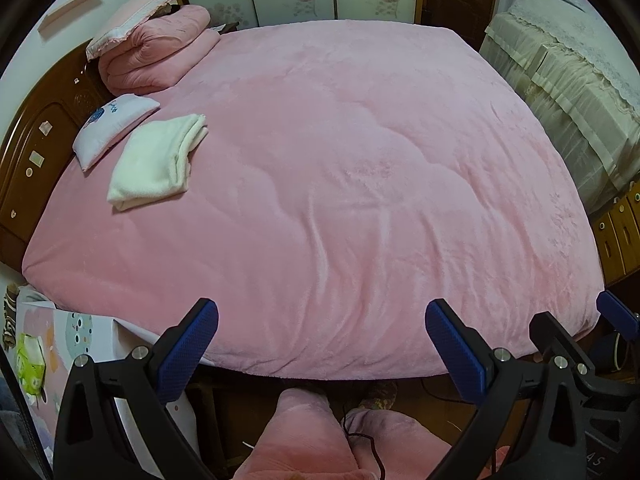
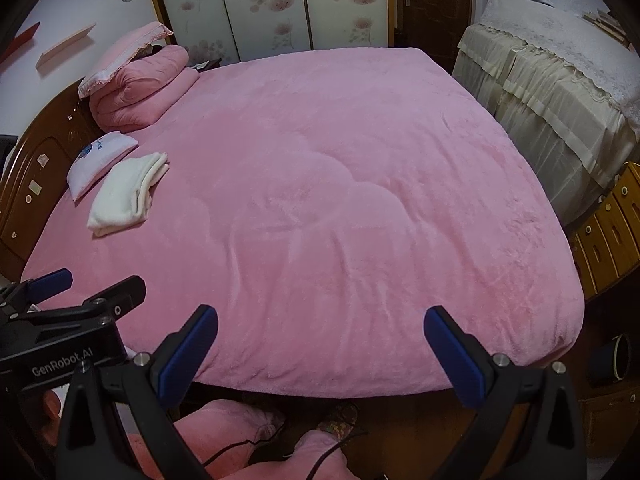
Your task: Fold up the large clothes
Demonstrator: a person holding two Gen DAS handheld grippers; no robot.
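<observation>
Pink plush bedspread (image 1: 340, 184): in the left wrist view we see it spread flat across the whole bed, lightly creased toward the near edge.
Left gripper (image 1: 322, 344): we hold it above the near edge of the bed, its blue-padded fingers (image 1: 188, 352) spread wide with nothing between them.
Folded cream-white fleece garment (image 1: 158, 162): it lies on the bedspread at the far left, just beside a small white printed pillow (image 1: 114, 128).
Rolled pink quilt (image 1: 152, 52): stacked against the dark wooden headboard (image 1: 36, 152), a pink frilled pillow (image 1: 136, 12) on top.
Right gripper (image 1: 616, 312): visible at the right edge.

Right wrist view, right gripper (image 2: 320, 346): fingers likewise spread wide, holding nothing, over the near bed edge.
Cream-white garment (image 2: 126, 194): folded at far left, well apart from both grippers.
Left gripper (image 2: 88, 280): seen at lower left.
Lace-covered cream furniture (image 2: 560, 92): right of the bed.
</observation>
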